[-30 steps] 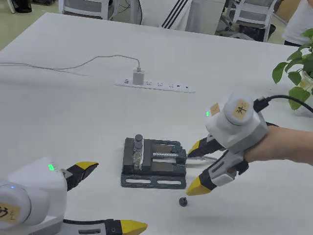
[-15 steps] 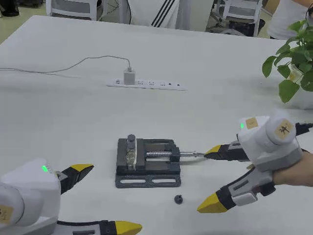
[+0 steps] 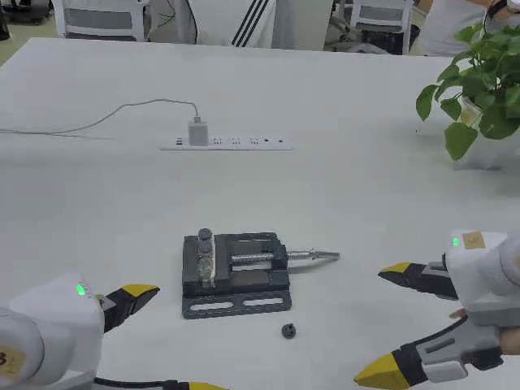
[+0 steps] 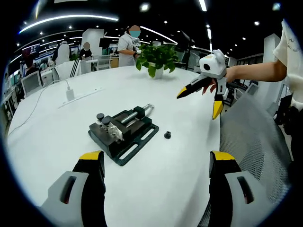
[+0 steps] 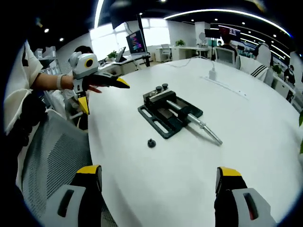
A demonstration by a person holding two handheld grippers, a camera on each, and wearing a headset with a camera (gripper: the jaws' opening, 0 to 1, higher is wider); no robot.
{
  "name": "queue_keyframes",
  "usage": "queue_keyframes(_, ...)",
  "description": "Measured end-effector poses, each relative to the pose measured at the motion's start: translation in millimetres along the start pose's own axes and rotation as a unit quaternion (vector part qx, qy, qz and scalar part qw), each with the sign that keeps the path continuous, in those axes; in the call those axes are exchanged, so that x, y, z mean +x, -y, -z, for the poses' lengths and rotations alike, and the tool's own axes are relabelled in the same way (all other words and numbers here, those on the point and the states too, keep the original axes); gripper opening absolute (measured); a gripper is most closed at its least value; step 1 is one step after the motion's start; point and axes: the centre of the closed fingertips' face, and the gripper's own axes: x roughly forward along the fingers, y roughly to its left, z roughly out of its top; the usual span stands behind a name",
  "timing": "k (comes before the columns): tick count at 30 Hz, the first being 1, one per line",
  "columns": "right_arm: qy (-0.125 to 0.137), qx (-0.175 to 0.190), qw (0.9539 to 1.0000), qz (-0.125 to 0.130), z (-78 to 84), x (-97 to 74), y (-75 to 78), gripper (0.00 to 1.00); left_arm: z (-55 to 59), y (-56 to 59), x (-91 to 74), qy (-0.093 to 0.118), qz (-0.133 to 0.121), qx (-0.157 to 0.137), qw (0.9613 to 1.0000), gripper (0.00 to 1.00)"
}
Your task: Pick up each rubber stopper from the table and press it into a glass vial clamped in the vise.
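Observation:
A dark vise (image 3: 234, 275) stands mid-table and clamps two glass vials (image 3: 204, 246), each topped with a dark stopper. One loose black rubber stopper (image 3: 288, 330) lies on the table just in front of the vise. My right gripper (image 3: 383, 323) hovers open and empty to the right of the stopper, apart from the vise screw (image 3: 313, 256). My left gripper (image 3: 171, 340) hangs open and empty at the near left. The left gripper view has the vise (image 4: 125, 134), the stopper (image 4: 167, 135) and the right gripper (image 4: 199, 99). The right gripper view has the vise (image 5: 168, 113), the stopper (image 5: 151, 143) and the left gripper (image 5: 106, 98).
A white power strip (image 3: 226, 143) with a plugged charger and a trailing cable lies behind the vise. A potted plant (image 3: 475, 89) stands at the far right. Chairs line the table's far edge. A mesh chair back (image 5: 52, 161) sits by the near edge.
My right gripper has drawn back from the vise screw, moving right and toward me, still open. The left gripper has barely moved. The head camera has shifted.

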Motion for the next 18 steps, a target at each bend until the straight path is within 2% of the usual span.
queue_keyframes(4, 0.011, 0.016, 0.9998, 0.006, 8.5, -4.6, -3.4, 0.99, -1.2, 1.8, 5.0, -0.015, 0.015, 0.016, 0.9996, 0.89)
queue_keyframes(6, 0.014, 0.02, 0.9996, 0.01, 11.3, -7.0, -5.2, 0.99, -0.8, 5.3, 8.5, -0.029, 0.032, 0.026, 0.9987, 0.85)
queue_keyframes(10, 0.021, 0.021, 0.9995, 0.011, 10.5, -10.3, -10.8, 0.99, -1.0, 8.7, 17.6, -0.063, 0.056, 0.06, 0.9946, 0.82)
queue_keyframes(12, 0.028, 0.023, 0.9992, 0.013, 8.8, -11.7, -11.7, 0.99, -4.4, 8.3, 22.5, -0.069, 0.062, 0.066, 0.9935, 0.79)
queue_keyframes(14, 0.036, 0.023, 0.999, 0.015, 6.6, -13.2, -13.7, 0.99, -7.2, 9.9, 28.4, -0.083, 0.077, 0.083, 0.9901, 0.76)
queue_keyframes(15, 0.039, 0.024, 0.9988, 0.016, 6.7, -13.4, -13.5, 0.99, -7.2, 11.3, 31.3, -0.101, 0.086, 0.094, 0.9867, 0.74)
queue_keyframes(18, 0.046, 0.028, 0.9984, 0.017, 6.6, -12.7, -14.5, 0.98, -12.8, 11.3, 42.2, -0.118, 0.096, 0.115, 0.9816, 0.71)
